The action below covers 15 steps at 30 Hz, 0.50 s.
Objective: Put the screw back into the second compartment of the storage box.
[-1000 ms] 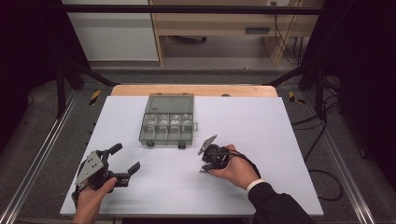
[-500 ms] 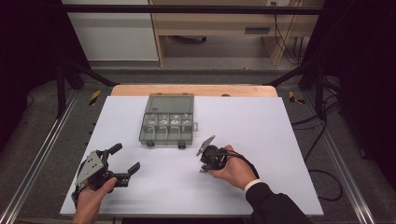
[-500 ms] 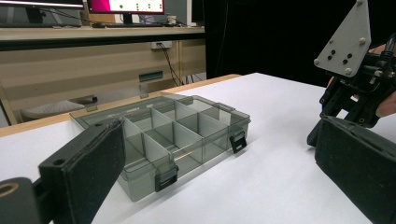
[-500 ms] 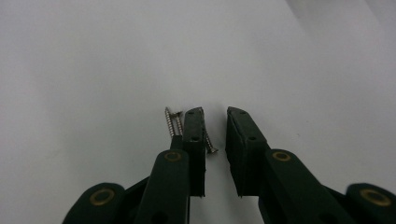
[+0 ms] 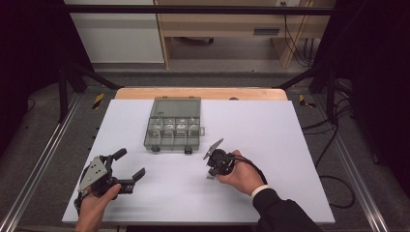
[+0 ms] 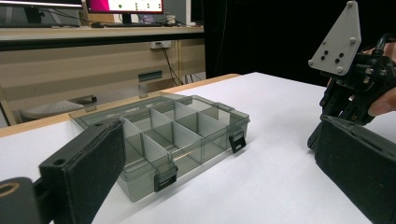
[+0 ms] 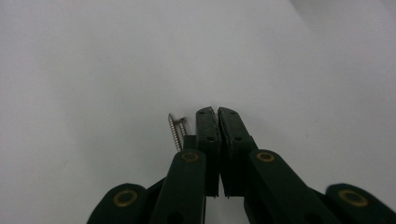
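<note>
The high view looks forward and down from the near edge of the white table (image 5: 290, 145), taking in its whole top. The left gripper view sits low near the near-left corner, facing across to the grey compartment box (image 6: 173, 135) — also central in the high view (image 5: 173, 124). The right gripper view points steeply down, very close to the bare tabletop (image 7: 93, 70) — two screws (image 7: 176, 130) beside its jaws.

The lower part of the screws (image 7: 176, 133) is hidden behind the right gripper (image 7: 217, 111), just beside its closed fingers (image 7: 207, 128).
</note>
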{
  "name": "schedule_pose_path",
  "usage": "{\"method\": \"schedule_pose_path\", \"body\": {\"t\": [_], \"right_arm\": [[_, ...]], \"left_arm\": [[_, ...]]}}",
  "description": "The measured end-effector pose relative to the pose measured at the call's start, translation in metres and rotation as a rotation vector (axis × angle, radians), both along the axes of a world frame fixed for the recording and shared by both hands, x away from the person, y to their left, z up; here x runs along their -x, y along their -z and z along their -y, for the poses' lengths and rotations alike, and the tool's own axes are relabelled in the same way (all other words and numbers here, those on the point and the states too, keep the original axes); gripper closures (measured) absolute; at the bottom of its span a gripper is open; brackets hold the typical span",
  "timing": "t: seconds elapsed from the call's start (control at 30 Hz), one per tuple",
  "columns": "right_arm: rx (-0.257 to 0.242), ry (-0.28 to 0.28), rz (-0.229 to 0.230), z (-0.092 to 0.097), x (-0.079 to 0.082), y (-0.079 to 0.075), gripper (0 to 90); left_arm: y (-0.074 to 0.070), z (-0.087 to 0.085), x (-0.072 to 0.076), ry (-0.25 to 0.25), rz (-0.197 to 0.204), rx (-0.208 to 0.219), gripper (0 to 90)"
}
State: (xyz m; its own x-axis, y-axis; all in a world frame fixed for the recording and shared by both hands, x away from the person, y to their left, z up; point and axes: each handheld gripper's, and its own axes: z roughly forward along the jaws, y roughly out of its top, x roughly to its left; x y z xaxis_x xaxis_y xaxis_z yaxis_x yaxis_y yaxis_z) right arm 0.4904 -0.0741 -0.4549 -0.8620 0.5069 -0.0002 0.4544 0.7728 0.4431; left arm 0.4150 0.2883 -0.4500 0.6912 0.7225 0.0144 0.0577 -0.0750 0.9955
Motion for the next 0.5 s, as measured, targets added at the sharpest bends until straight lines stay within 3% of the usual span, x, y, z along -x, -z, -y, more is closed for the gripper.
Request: {"method": "schedule_pose_path", "body": {"t": [0.17, 0.5], "right_arm": [[-0.008, 0.008, 0.007, 0.0, 0.0, -0.001, 87.7], [-0.122, 0.067, 0.057, 0.006, -0.002, -0.019, 87.7]], "left_arm": [[0.0, 0.0, 0.0, -0.001, 0.001, -0.002, 1.9], [0.0, 0.0, 0.0, 0.0, 0.001, -0.005, 1.9]]}}
